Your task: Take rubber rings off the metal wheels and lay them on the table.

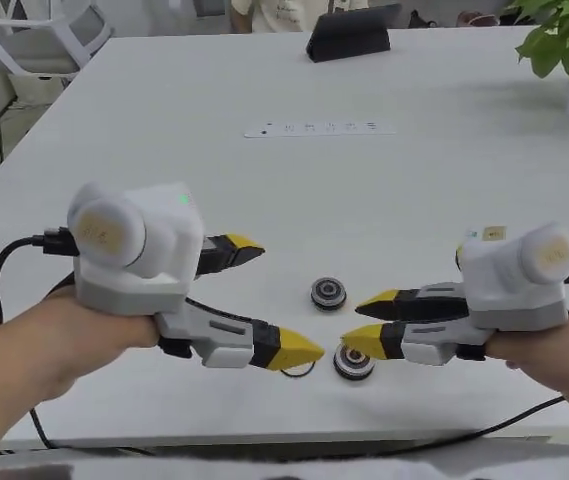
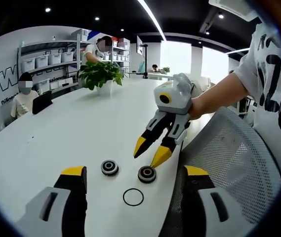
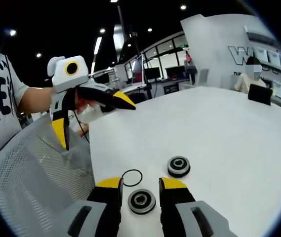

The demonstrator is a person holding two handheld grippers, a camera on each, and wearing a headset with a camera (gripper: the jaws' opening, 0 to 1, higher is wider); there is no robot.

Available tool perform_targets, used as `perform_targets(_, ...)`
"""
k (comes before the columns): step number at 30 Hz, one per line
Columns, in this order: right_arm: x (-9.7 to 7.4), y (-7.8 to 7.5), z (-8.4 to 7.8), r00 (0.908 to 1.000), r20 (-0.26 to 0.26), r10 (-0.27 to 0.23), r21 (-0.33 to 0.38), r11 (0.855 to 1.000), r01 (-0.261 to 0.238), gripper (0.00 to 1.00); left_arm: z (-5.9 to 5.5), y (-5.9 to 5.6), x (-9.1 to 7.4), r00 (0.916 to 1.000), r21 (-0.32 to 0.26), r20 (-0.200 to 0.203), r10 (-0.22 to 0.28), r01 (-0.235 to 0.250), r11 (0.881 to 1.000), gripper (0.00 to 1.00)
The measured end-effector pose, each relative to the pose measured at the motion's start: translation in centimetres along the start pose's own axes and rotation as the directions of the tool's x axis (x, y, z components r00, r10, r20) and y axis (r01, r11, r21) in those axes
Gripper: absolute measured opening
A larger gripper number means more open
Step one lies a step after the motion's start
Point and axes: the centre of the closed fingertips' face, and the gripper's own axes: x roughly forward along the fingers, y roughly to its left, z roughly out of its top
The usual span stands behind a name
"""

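Counting outward from the near edge of the white surface point(image 1: 444, 180): one loose rubber ring point(image 2: 124, 197), flat, close to that edge. Left tongs point(image 1: 284, 298), spread wide, over it. Right tongs point(image 1: 356, 320), slightly apart, gripping nothing, just above the near wheel point(image 1: 354, 362). Second wheel point(image 1: 329, 292) just beyond; two wheels in all. Open room behind, then one power strip point(image 1: 319, 128). One black case point(image 1: 349, 38) and one plant point(image 1: 564, 40) at the far edge.

Rubber ring point(image 2: 124, 197) lies flat on the table point(image 2: 56, 133), just beside one metal wheel point(image 2: 146, 174)
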Motion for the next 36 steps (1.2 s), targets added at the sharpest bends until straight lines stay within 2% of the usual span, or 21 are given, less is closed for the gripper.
perform_targets(8,-1.0,-0.4,-0.6,0.9997,0.008,-0.022,-0.002,1.0,0.022,0.29,0.1,0.0,0.9,0.9999,0.017,-0.013,-0.009,0.009,1.0,0.73)
perform_targets(19,-1.6,-0.6,-2.0,0.9993,0.001,-0.036,0.003,0.999,0.036,0.3,-0.1,-0.1,2.3,0.9993,0.007,-0.022,-0.029,0.029,1.0,0.67)
perform_targets(30,-1.4,-0.6,-3.5,0.9991,-0.012,-0.042,0.015,0.999,0.042,0.29,-0.9,-0.1,3.6,0.9981,0.002,-0.044,-0.044,0.044,0.999,0.6)
perform_targets(36,-1.2,-0.5,-4.1,0.9991,-0.019,-0.038,0.015,0.999,0.039,0.28,-1.4,-0.6,4.4,0.9958,0.007,-0.063,-0.066,0.067,0.998,0.56)
